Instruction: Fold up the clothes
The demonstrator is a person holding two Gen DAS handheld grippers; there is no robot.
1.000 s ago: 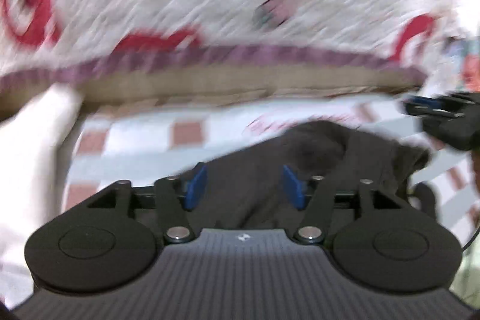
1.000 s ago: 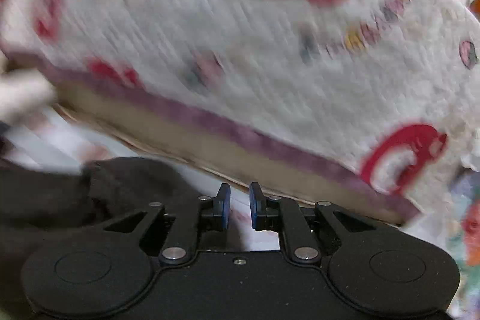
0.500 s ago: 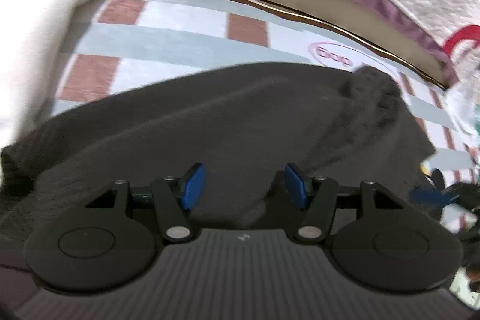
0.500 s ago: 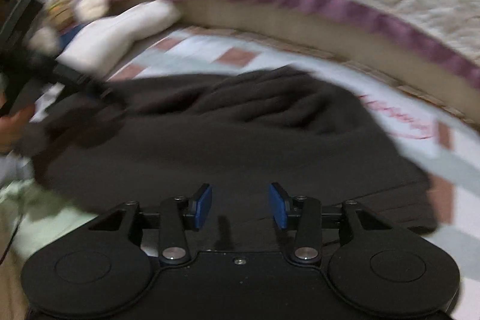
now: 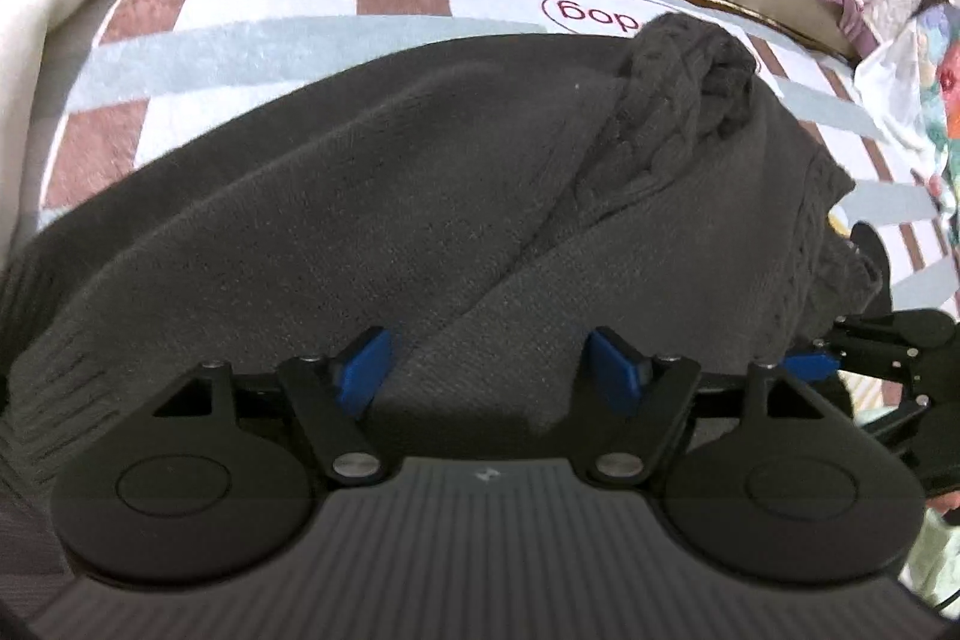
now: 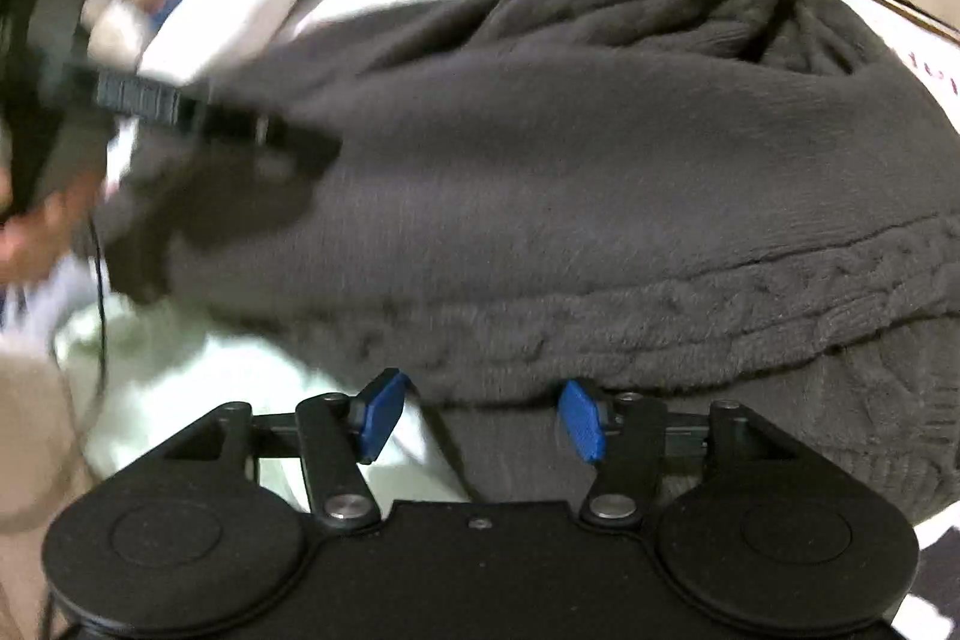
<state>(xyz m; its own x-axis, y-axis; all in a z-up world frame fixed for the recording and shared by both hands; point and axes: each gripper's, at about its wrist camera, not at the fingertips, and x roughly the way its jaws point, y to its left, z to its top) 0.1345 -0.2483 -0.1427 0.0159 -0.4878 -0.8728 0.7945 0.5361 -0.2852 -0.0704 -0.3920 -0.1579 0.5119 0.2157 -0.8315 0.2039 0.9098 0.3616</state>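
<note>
- dark grey cable-knit sweater (image 5: 420, 196) lies in a loose mound on the checked blanket (image 5: 252, 34), one braided part bunched up at the far side; it is spread here so i can find its edges before any fold.
- my left gripper (image 5: 489, 370) has just been opening; jaws stand wide over the knit with nothing pinched between the pads.
- my right gripper (image 6: 477, 421) has also just been opening, jaws wide at the sweater's near cabled hem, holding nothing.
- both tongs tilt steeply down toward the sweater, side by side; the right one shows at the left view's edge.
- judgement: next is a grip on the hem.
</note>
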